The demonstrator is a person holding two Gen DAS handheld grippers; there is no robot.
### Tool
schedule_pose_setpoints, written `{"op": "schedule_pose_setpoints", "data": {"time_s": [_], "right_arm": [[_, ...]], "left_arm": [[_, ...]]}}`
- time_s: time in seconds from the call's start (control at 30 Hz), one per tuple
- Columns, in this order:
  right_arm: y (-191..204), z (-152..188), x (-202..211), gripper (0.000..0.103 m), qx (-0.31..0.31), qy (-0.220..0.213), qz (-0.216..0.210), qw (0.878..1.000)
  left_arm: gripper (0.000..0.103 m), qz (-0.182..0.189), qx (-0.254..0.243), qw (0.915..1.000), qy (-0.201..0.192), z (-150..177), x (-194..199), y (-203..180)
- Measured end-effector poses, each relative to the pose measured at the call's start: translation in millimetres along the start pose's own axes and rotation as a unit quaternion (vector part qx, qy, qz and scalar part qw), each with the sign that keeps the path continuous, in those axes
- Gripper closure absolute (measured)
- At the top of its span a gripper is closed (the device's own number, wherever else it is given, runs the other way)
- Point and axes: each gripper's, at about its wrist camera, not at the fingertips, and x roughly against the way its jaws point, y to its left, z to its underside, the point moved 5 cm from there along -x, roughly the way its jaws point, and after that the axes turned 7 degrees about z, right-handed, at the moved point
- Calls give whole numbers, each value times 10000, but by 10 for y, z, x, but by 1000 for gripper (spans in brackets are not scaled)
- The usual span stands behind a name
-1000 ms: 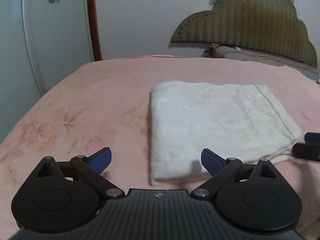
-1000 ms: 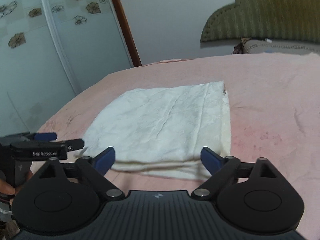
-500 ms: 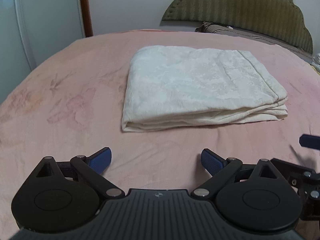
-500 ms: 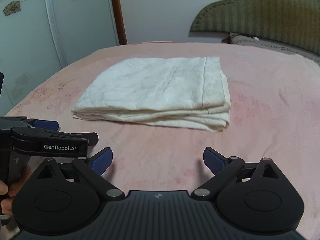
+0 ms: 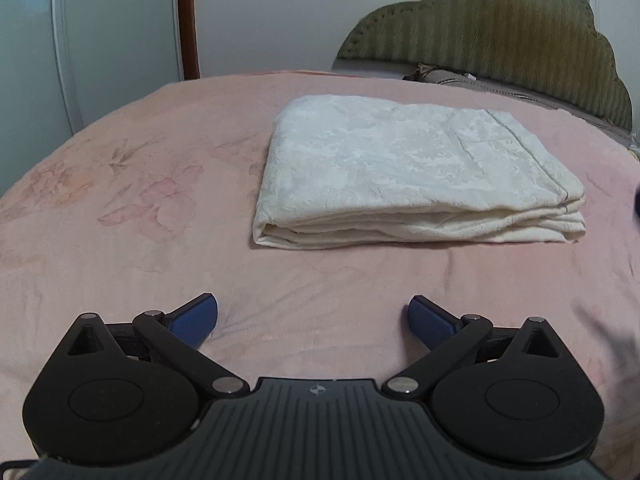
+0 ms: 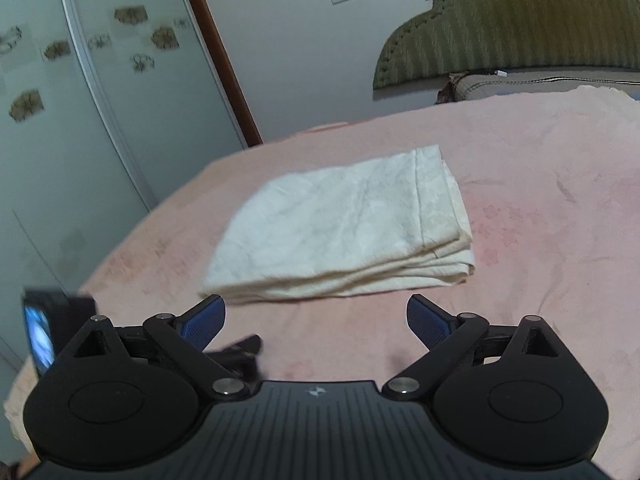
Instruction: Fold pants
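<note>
The cream-white pants [image 5: 416,176] lie folded into a flat rectangular stack of several layers on the pink bedspread [image 5: 140,216]. In the right wrist view the same pants [image 6: 344,232] sit just beyond the fingers. My left gripper [image 5: 313,322] hovers open over bare bedspread, well short of the stack's near edge, with nothing between its blue pads. My right gripper [image 6: 316,322] is open too, close to the stack's front edge and holding nothing. A blurred dark piece of the left gripper [image 6: 52,332] shows at the lower left of the right wrist view.
A green padded headboard [image 5: 504,40] and a pillow [image 6: 540,84] stand behind the bed. Glossy wardrobe doors with flower prints [image 6: 100,92] and a brown door frame [image 5: 188,20] rise on the left. The bed edge curves away at the left.
Both grippers have drawn back from the folded pants, which now lie farther ahead. The right wrist view has tilted and swung; the left gripper now appears lower and blurred in it.
</note>
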Motion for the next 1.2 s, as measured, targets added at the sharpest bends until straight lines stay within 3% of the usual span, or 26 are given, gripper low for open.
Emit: {"op": "schedule_pose_setpoints", "data": {"time_s": [0.27, 0.5, 0.57, 0.6, 0.67, 0.73, 0.8, 0.87, 1.03, 1.2], "right_arm": [[253, -84, 336, 5, 51, -333, -332, 9989], [643, -226, 773, 5, -166, -645, -1496, 9865], [696, -289, 870, 4, -167, -866, -1879, 9782], [659, -339, 910, 4, -202, -1065, -1857, 9766], [494, -460, 949, 0, -258, -1494, -1277, 9802], [282, -537, 871, 0, -227, -1736, -408, 9837], [100, -533, 634, 0, -32, -1593, 454, 9862], [-50, -425, 294, 0, 185, -1174, 1120, 9866], [-204, 77, -375, 0, 478, -316, 1529, 9866], [-226, 360, -571, 0, 616, 64, 1508, 9866]], "left_arm": [[0, 47, 60, 10000, 21, -8, -2, 14], [0, 45, 57, 10000, 20, -10, 3, 1], [0, 48, 60, 10000, 20, -9, -1, 4], [0, 50, 63, 10000, 20, -8, -2, 11], [0, 48, 61, 10000, 20, -9, -1, 6], [0, 49, 62, 10000, 20, -9, -1, 9], [0, 49, 62, 10000, 20, -9, 0, 7], [0, 49, 61, 10000, 20, -9, 0, 9], [0, 49, 62, 10000, 20, -8, 0, 13], [0, 50, 63, 10000, 20, -10, 2, 11]]}}
